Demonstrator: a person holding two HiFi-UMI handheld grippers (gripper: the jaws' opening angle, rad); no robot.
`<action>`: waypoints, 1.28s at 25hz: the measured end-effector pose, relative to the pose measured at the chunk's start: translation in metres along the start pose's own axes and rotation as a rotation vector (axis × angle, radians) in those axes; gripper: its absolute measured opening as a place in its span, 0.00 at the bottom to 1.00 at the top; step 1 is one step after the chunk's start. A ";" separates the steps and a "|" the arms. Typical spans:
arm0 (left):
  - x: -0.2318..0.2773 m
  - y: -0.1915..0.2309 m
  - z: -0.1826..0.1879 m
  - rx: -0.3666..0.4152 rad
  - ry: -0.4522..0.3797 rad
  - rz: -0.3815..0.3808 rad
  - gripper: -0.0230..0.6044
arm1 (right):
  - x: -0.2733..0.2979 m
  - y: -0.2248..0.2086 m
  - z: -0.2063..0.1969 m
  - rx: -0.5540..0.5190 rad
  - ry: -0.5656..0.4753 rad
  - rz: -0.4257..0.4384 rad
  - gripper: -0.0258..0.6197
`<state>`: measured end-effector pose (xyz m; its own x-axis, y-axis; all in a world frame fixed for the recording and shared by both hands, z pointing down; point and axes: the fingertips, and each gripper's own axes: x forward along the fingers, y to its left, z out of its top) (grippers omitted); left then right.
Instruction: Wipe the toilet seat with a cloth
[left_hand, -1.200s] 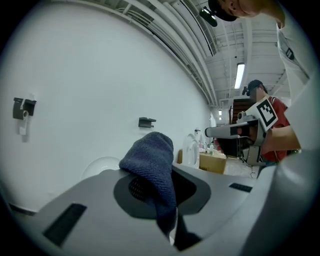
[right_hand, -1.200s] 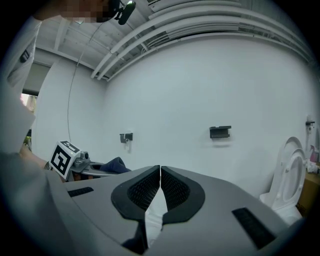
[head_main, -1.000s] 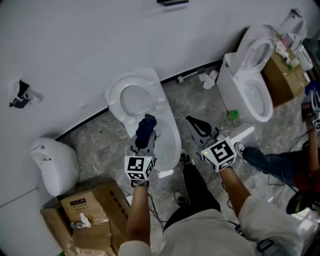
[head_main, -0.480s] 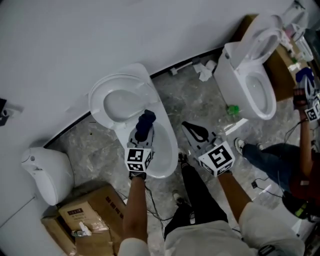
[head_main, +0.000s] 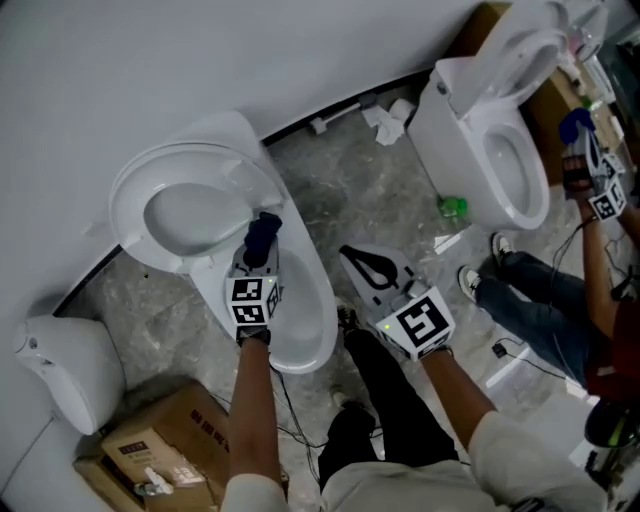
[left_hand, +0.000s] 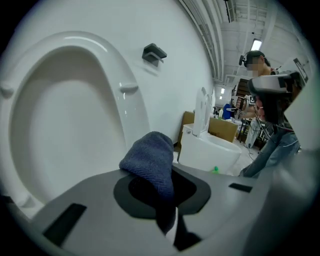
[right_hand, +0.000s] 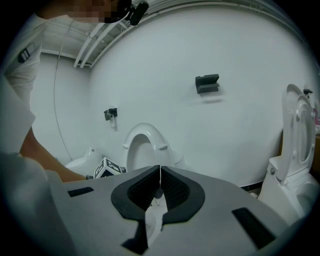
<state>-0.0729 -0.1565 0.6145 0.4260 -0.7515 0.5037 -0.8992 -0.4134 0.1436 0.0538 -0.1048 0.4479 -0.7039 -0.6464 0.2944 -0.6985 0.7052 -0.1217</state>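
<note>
Left gripper (head_main: 262, 246), fingers clamped on a dark-blue terry cloth (left_hand: 150, 157), near the raised white plastic toilet seat (head_main: 133, 192). Right gripper (head_main: 372, 268), fingers closed, empty. Wiping apparently not yet begun; the whole seat is left to do.

Glossy toilet seat (head_main: 185, 210), nubby cloth (left_hand: 149, 159)

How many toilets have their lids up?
2: the near toilet by the blue cloth, and the far toilet at top right. A rounded white fixture at left looks closed.

Dark blue ribbed cloth (head_main: 262, 235), white toilet seat (head_main: 128, 215), grey veined floor (head_main: 370, 190), brown cardboard box (head_main: 175, 440).
</note>
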 end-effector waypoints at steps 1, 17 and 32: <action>0.009 0.004 -0.006 -0.007 0.007 0.006 0.10 | 0.002 -0.003 -0.006 0.001 0.005 0.001 0.08; 0.086 0.036 -0.046 -0.186 0.038 0.099 0.10 | 0.022 -0.008 -0.042 0.013 0.015 0.049 0.09; 0.048 0.080 -0.110 -0.104 0.172 0.252 0.10 | 0.037 -0.001 -0.047 -0.015 0.042 0.055 0.08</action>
<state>-0.1356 -0.1691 0.7441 0.1733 -0.7217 0.6702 -0.9834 -0.1639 0.0778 0.0345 -0.1156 0.5038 -0.7348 -0.5941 0.3274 -0.6568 0.7436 -0.1248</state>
